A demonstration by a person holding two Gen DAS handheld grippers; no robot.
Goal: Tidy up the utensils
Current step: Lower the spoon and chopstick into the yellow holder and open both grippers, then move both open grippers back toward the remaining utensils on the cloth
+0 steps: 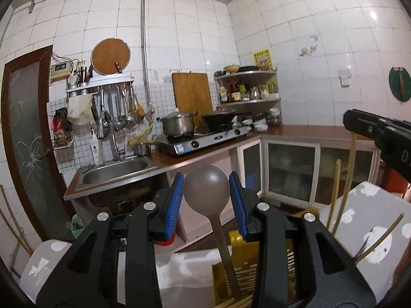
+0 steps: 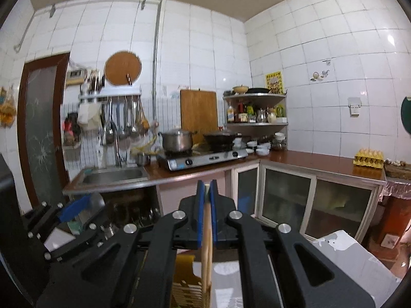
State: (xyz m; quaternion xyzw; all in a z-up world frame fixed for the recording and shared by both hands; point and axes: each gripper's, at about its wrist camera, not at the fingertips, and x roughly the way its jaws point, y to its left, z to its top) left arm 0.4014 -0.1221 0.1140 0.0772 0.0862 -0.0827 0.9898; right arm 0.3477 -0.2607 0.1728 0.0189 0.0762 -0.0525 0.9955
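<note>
Spoon point(image 1: 206, 187): stands upright between your left gripper point(image 1: 206, 192) jaws, which are apart; stiff, smooth, likely slippery, so grip the handle low. Chopsticks point(image 2: 207, 236): light, thin, clamped in your right gripper point(image 2: 207, 192), above the yellow basket point(image 1: 257, 269).

Your grey-brown ladle point(image 1: 206, 187) stands upright, bowl uppermost, its handle running down into the yellow slatted basket point(image 1: 237, 269). Your pale wooden chopsticks point(image 2: 207, 243) stand upright as a pair, lower ends in that basket; further bamboo sticks point(image 1: 349, 177) lean to your right.
</note>
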